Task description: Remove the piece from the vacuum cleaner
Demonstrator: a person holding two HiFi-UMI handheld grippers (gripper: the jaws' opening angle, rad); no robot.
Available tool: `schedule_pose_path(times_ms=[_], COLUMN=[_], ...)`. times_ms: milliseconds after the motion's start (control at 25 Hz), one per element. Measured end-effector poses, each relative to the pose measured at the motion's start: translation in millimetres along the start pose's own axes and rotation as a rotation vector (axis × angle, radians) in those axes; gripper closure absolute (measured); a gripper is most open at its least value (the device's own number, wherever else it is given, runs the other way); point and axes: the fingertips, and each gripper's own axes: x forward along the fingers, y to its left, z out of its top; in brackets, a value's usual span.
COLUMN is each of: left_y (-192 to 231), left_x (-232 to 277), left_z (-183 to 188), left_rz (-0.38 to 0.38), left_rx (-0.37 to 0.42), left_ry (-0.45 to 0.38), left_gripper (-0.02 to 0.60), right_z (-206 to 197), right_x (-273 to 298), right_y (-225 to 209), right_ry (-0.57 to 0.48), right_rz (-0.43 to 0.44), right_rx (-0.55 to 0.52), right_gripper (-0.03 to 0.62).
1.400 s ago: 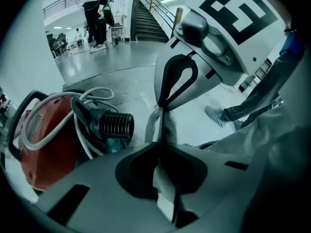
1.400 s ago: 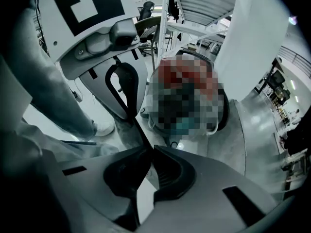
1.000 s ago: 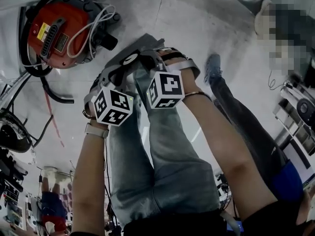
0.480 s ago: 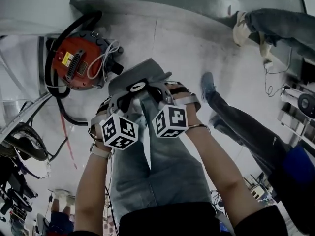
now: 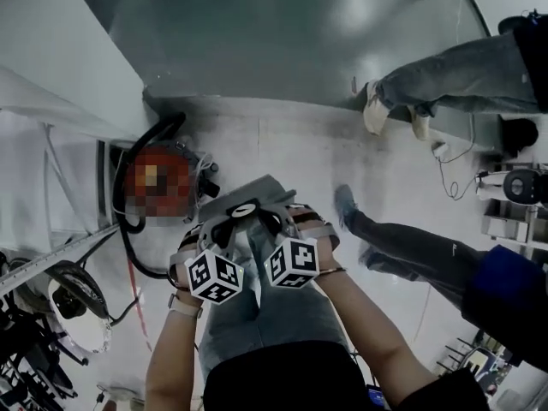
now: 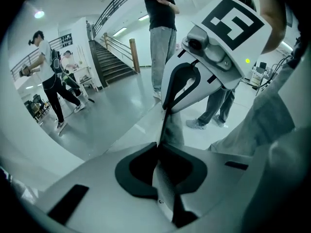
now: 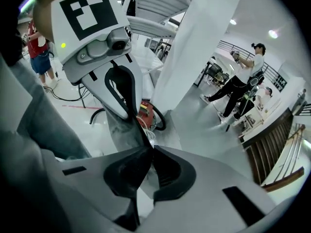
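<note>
Head view: vacuum (image 5: 163,182) at ten o'clock. Your left claw (image 6: 158,143) and right claw (image 7: 148,148) sit narrow, empty; widen one before reaching.

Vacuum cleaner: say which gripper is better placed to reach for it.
Probably left: in the head view the vacuum cleaner lies nearer the left gripper; the right gripper is farther. Both are clamped on the grey piece, so it must release first.

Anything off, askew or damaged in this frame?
Nothing stands out. The grey piece is pinched between the left claw and the right claw, held up clear of the red vacuum cleaner on the floor. No spill or damage is visible.
</note>
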Motion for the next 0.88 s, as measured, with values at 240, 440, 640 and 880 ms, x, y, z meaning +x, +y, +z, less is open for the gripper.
schedule_pose_path(times_ms=[240, 440, 640, 880], left_y=[20.4, 32.0, 47.1, 64.9], left_x=[-64.2, -111.8, -155.0, -195.8], left_z=[60.2, 106.7, 153.8, 203.4], left_rz=[0.031, 0.048, 0.09, 0.173], left_rx=[0.056, 0.094, 0.133, 0.191], left_ry=[-0.068, -0.103, -0.143, -0.178], left_gripper=[0.545, 0.545, 0.545, 0.545], right_z=[36.7, 60.5, 82.1, 102.6], right_x=[-78.8, -138.1, -193.1, -246.1], right_y=[-37.1, -62.2, -90.7, -122.8], right_ry=[-0.008, -0.03, -0.067, -0.113], right_rz=[-0.104, -0.146, -0.196, -0.272], right_rx=[0.014, 0.013, 0.01, -0.029], right_gripper=[0.551, 0.551, 0.551, 0.551])
